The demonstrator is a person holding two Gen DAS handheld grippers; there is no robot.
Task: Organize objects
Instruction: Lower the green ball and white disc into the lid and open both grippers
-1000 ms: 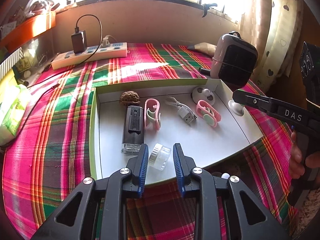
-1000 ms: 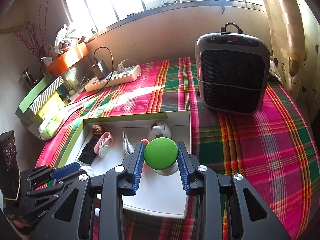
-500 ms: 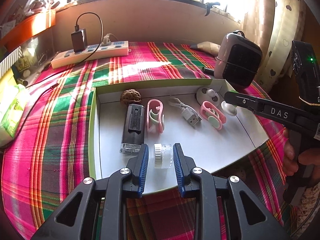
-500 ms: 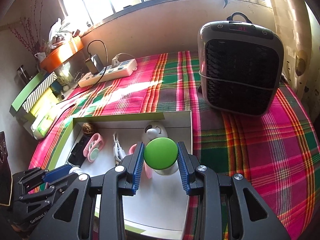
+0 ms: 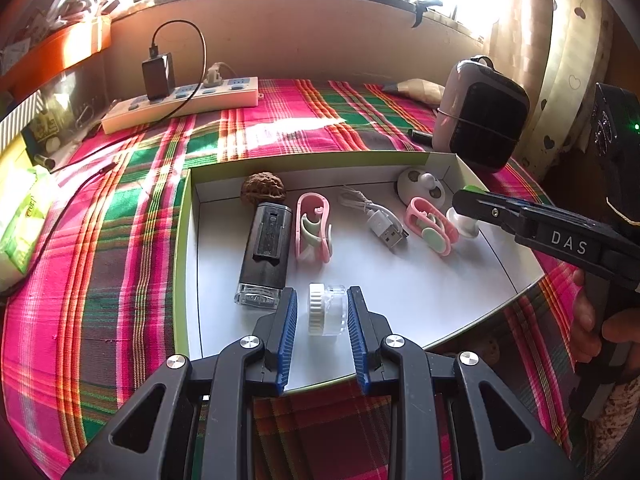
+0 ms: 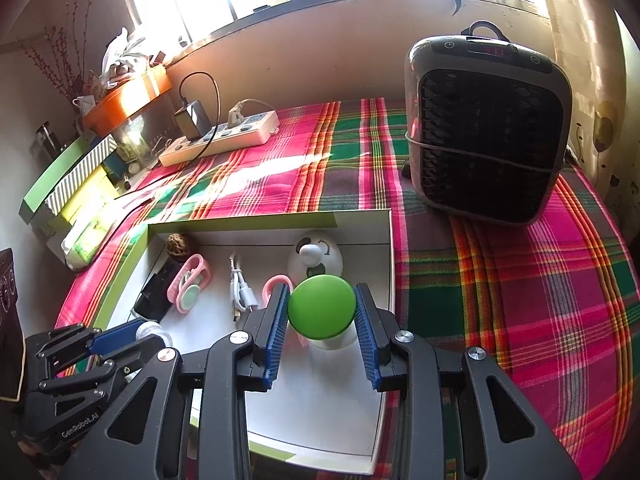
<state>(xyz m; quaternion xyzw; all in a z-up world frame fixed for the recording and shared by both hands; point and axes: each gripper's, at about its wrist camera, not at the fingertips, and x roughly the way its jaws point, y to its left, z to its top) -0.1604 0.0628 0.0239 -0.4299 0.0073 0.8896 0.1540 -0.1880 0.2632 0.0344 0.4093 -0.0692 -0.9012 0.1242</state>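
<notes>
A shallow white box with a green rim (image 5: 182,240) lies on the plaid cloth. In it are a walnut (image 5: 263,187), a black flash drive (image 5: 267,248), two pink clips (image 5: 313,227), a white USB cable (image 5: 376,220) and a white round gadget (image 5: 422,188). A small clear jar with a white lid (image 5: 327,309) lies on its side between the pads of my left gripper (image 5: 322,328), with small gaps on both sides. My right gripper (image 6: 322,322) is shut on a green-topped white knob (image 6: 322,312), held over the box's right side; it also shows in the left wrist view (image 5: 464,220).
A grey and black heater (image 6: 486,128) stands right of the box. A white power strip (image 5: 180,98) with a black charger lies at the back. Green and striped boxes (image 6: 68,180) and a tissue pack (image 5: 20,220) line the left side.
The clear jar rolled from tilted onto its side between my left fingers. My right gripper moved forward over the box with the green knob.
</notes>
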